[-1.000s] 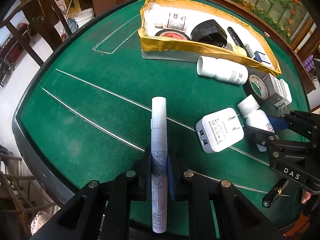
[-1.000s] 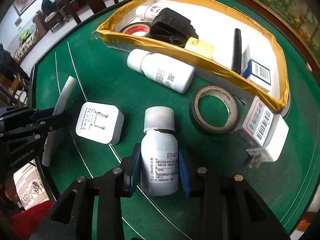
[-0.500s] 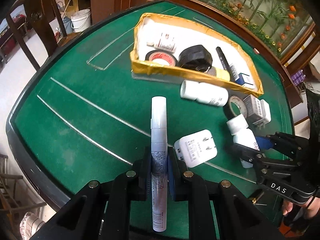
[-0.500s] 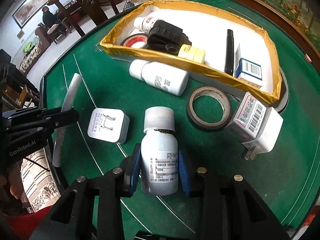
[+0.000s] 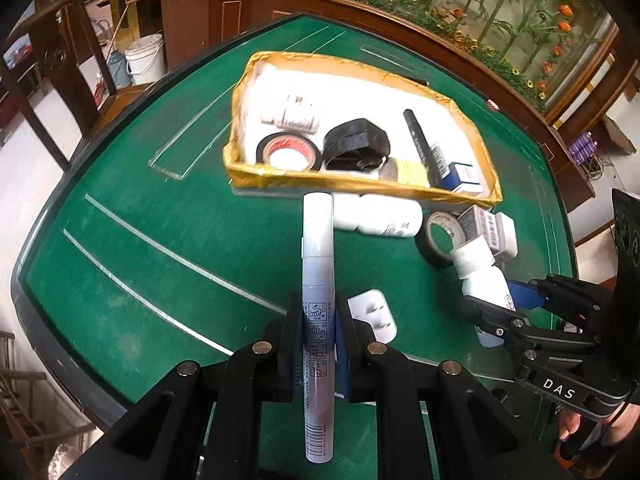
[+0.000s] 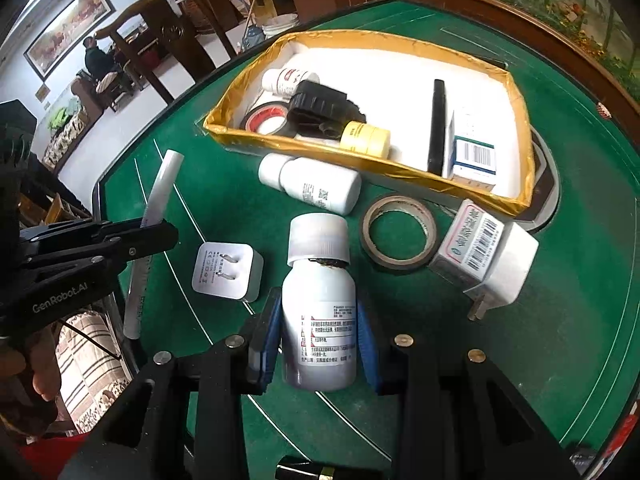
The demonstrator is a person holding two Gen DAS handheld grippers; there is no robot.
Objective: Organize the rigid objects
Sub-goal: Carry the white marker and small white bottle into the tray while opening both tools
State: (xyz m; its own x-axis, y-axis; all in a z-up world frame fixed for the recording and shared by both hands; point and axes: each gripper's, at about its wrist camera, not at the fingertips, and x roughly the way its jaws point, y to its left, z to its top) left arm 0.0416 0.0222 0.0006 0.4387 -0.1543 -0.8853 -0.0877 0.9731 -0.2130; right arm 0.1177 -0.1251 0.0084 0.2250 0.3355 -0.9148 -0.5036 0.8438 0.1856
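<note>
My left gripper [image 5: 318,324] is shut on a white marker pen [image 5: 318,264] and holds it above the green table, pointing toward the yellow-rimmed box [image 5: 352,188]. My right gripper [image 6: 320,332] is shut on a white pill bottle [image 6: 320,304], lifted above the table. That bottle [image 5: 482,280] and the right gripper [image 5: 520,312] show at the right of the left wrist view. The box [image 6: 304,144] holds a red-cored tape roll [image 6: 264,118], a black part, a small bottle, a yellow jar, a black pen and a blue carton. The left gripper with the marker [image 6: 160,196] shows at the left.
On the table in front of the box lie a white bottle [image 6: 312,186], a tape ring [image 6: 398,234], a white charger [image 6: 226,270] and a plug with a barcoded box [image 6: 484,256]. A dark tube [image 6: 308,472] lies at the near edge. Chairs stand beyond the left table edge.
Both grippers have risen and drawn back from the table with their objects still held; the box and loose items now look farther below. The charger stays on the table.
</note>
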